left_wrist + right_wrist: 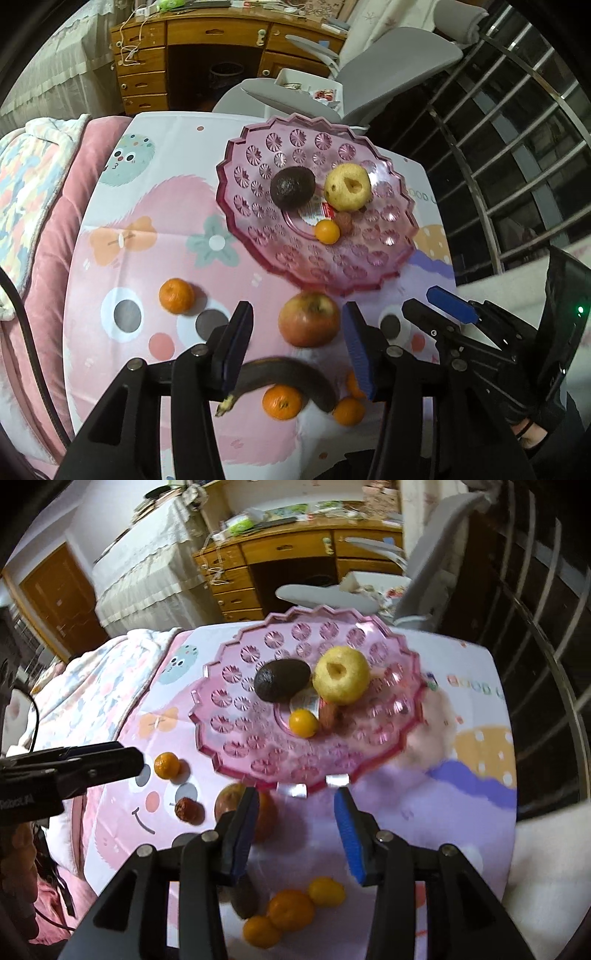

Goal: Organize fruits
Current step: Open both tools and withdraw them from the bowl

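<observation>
left wrist view: closest in, the left gripper (pixel 297 332) hangs above the cloth with its jaws partly apart and nothing pressed between the blue pads. just under it lies a blackened banana (pixel 284 376), curved over a mandarin (pixel 282 401), with two more small oranges (pixel 349 410) beside its far end. a little further, seen in the gap between the fingers, a red apple (pixel 309 319) sits on the patterned tablecloth (pixel 147 206), just short of the plate's near rim. a lone mandarin (pixel 176 295) lies off to the left, apart from the rest. at right the right gripper (pixel 430 301) enters, its jaws a little apart and empty. beyond the apple stands the pink glass plate (pixel 258 229), carrying a dark avocado (pixel 292 189), a yellow pear-like fruit (pixel 347 191), a small orange kumquat (pixel 327 232) and a reddish fruit i cannot identify. right wrist view adds a wrinkled red date (pixel 188 810) on the cloth left of the apple. farthest back are a grey chair (pixel 388 66) and a wooden desk (pixel 207 40).
</observation>
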{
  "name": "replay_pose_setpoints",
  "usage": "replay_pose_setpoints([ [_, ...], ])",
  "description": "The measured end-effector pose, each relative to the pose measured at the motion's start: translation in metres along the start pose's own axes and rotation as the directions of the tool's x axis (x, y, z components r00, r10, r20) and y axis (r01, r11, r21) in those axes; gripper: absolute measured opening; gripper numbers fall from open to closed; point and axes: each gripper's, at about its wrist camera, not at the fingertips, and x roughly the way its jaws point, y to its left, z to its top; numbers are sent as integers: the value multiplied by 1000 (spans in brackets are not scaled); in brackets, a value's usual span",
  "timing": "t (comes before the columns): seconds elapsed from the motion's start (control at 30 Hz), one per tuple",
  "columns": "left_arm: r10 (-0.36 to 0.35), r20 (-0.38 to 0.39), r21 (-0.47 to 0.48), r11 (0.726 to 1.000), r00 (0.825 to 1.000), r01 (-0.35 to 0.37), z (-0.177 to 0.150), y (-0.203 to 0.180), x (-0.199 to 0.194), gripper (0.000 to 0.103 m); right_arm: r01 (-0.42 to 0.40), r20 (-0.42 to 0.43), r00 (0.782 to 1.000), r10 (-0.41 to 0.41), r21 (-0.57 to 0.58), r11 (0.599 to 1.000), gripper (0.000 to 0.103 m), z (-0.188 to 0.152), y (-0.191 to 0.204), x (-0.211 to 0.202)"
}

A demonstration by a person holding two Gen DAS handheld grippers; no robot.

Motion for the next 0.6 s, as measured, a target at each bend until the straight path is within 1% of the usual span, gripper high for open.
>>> replay_pose_setpoints([
  [0.17, -11, -13, 44, 999, 1000, 11, -19, 9, -13, 48, 27, -14, 1000, -25, 100, 995, 43, -27, 0, -12],
  [0.3, -17, -28, 93, 995, 999, 19, -35, 17, -23, 48, 57, -25, 998, -54, 182, 982, 43, -56, 4, -20],
  [0.43, -23, -57, 140, 990, 998, 30, -52, 26, -29, 48, 81, -47, 996, -71, 278, 957, 43, -87, 11, -23],
  [0.6, -5, -77, 203, 979, 997, 21, -69, 37, -35, 48, 98, -75, 994, -75, 378, 921, 43, -119, 25, -24],
])
